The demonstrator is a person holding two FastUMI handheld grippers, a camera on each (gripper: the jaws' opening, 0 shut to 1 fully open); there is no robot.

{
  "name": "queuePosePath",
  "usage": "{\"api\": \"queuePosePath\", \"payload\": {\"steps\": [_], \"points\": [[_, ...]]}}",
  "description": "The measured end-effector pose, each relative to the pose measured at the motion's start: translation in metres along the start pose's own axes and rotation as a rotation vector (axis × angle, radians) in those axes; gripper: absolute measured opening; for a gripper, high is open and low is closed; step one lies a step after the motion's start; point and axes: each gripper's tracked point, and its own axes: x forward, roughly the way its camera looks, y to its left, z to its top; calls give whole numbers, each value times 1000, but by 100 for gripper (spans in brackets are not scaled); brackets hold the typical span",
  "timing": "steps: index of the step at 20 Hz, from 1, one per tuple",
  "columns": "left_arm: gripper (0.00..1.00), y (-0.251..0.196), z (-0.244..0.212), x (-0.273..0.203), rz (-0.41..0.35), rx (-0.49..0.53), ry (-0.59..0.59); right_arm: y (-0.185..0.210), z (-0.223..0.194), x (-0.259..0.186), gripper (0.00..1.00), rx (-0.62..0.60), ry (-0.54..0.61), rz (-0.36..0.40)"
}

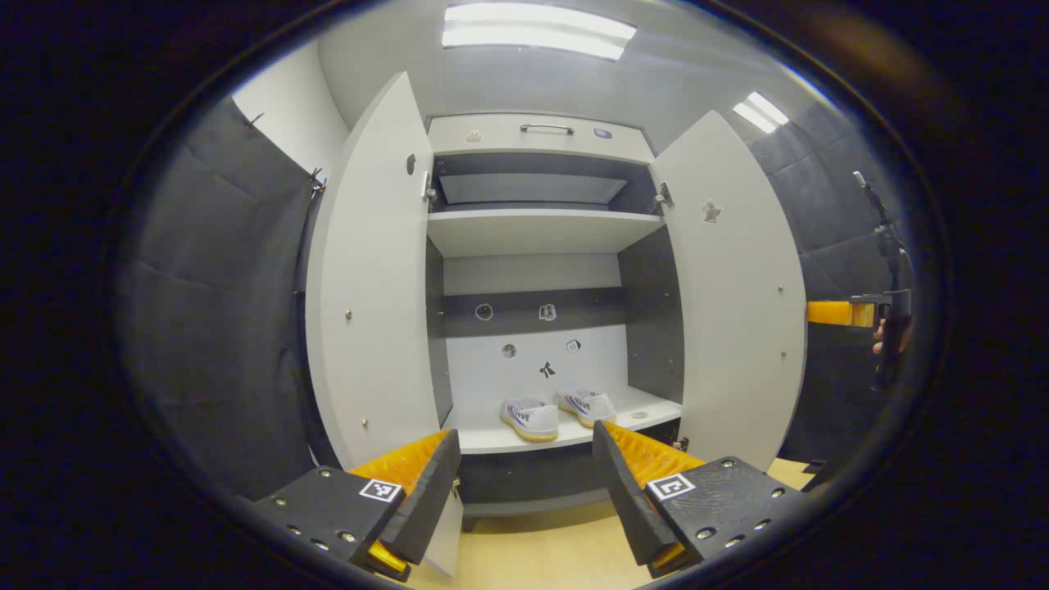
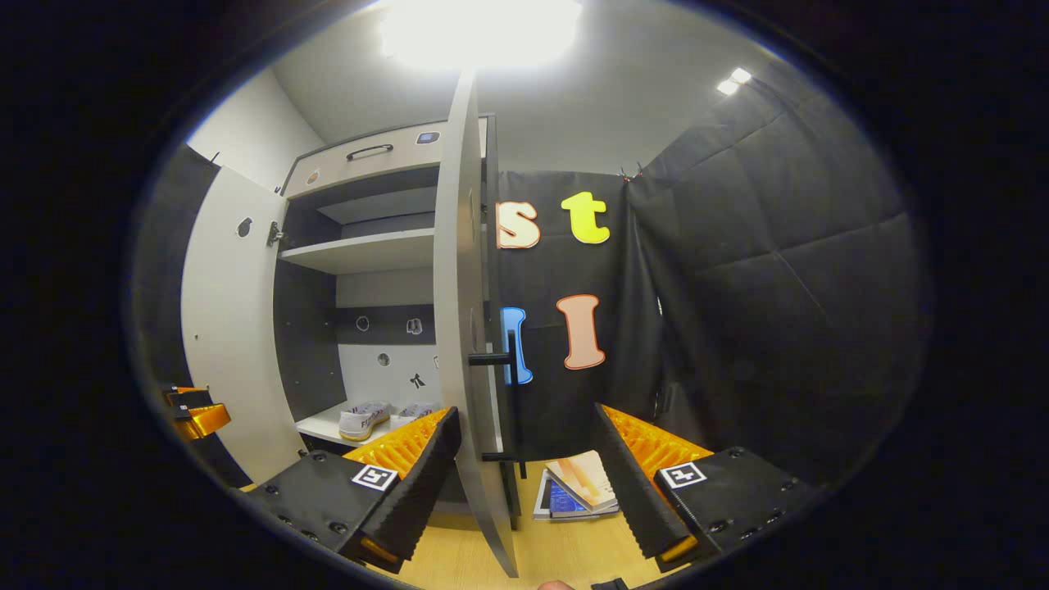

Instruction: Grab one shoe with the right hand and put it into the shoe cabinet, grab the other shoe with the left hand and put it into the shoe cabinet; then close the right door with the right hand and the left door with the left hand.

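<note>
**Both doors open; right door edge stands between the right jaws**

In the left gripper view the shoe cabinet (image 1: 533, 238) gapes at 12 o'clock, the left door (image 1: 373, 287) at 10 and the right door (image 1: 737, 287) at 2 flanking a free way in. Two shoes (image 1: 557, 412) take the middle of the bottom shelf (image 1: 492, 438). In the right gripper view the right door's edge and handle (image 2: 510, 393) stand at 12; booklets (image 2: 578, 487) lie on the floor at 1.
</note>
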Motion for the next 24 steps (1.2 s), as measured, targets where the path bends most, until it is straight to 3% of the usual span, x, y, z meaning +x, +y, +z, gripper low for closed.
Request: {"api": "queuePosePath", "payload": {"steps": [10,16,24], "points": [[93,1,-1,-4,18,0,10,-55,-20,35,98,-10,42,-206],[92,24,-4,-18,50,-2,21,-41,-40,42,97,-6,100,-212],[93,60,-5,-33,73,-3,13,-22,-33,37,97,-75,78,-244]]}}
